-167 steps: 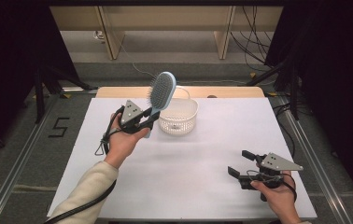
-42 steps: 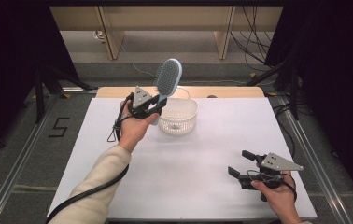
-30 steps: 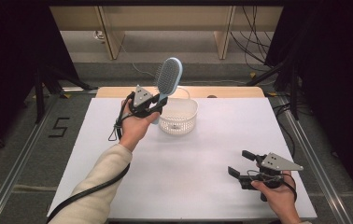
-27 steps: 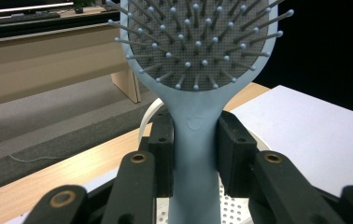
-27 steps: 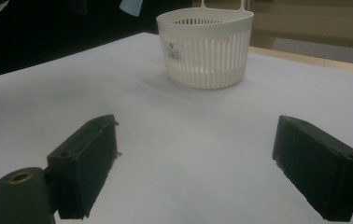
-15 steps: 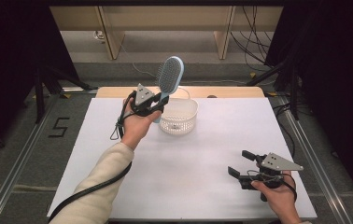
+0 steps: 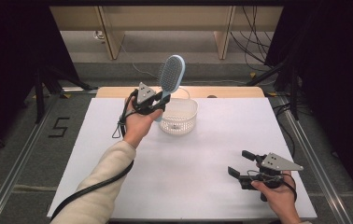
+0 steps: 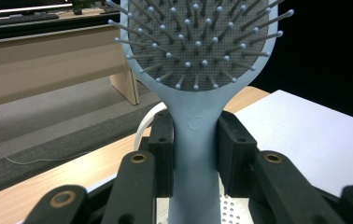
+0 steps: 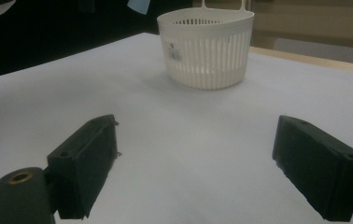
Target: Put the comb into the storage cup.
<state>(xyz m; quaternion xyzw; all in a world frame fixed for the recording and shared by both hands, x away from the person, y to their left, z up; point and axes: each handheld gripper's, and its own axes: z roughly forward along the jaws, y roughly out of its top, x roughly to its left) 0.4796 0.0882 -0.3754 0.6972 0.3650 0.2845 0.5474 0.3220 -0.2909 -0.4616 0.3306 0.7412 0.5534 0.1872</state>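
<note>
A white table (image 7: 202, 158) holds a white slotted basket (image 7: 179, 115) near its far edge. Just left of the basket, the left gripper (image 7: 152, 103) holds a pale blue paddle hairbrush (image 7: 169, 79) above the table, both jaws pressed on its handle. The brush stands nearly upright, its grey bristled head on top and leaning slightly right, handle end down. The right gripper (image 7: 240, 165) rests at the near right corner, jaws spread wide and empty.

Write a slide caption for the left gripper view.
Left gripper clamps the pale blue plastic paddle hairbrush by its handle, bristles toward the camera.
</note>
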